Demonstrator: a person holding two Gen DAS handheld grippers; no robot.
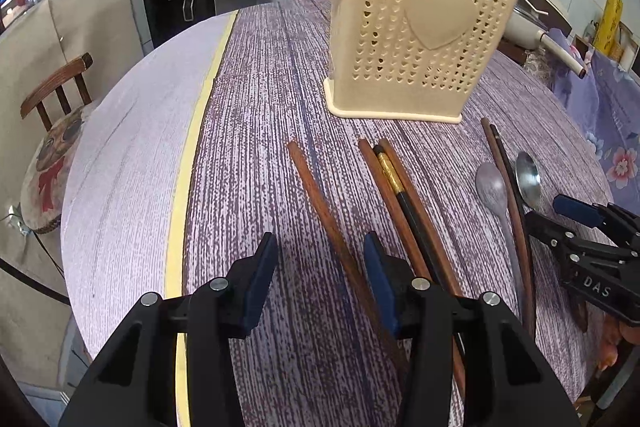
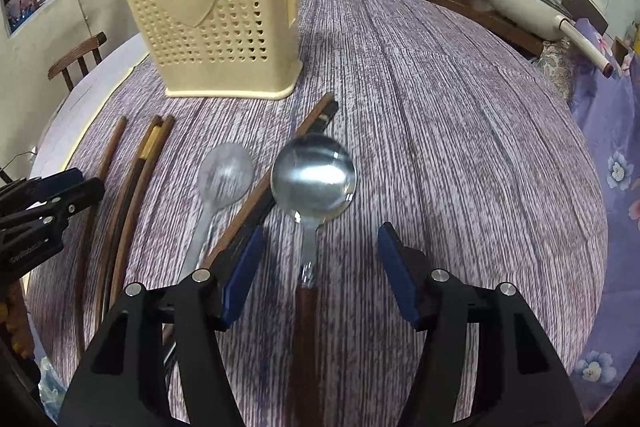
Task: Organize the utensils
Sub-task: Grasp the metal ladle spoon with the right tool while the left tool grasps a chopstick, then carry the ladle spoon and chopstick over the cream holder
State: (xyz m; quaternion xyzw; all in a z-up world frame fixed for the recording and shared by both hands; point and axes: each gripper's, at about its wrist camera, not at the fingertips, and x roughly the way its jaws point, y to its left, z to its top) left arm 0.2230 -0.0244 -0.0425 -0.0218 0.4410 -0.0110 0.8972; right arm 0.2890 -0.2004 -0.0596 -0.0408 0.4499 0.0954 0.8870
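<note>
Now I am at the pick-up step: my right gripper [image 2: 320, 267] hangs released over the steel spoon [image 2: 313, 179] on the bench [image 2: 460, 147]. My left gripper [image 1: 320, 283] hangs released beside a lone chopstick [image 1: 320, 203]. Next, I judge, I lower, clench, and lift toward the cream holder [image 2: 212, 7].

You see the cream utensil holder [image 2: 212, 15] standing upright, with heart-shaped holes. In front of it lie brown chopsticks [image 1: 320, 203] flat, a pale spoon [image 2: 224, 179], and a shiny metal spoon [image 2: 314, 179] with wooden handle.
</note>
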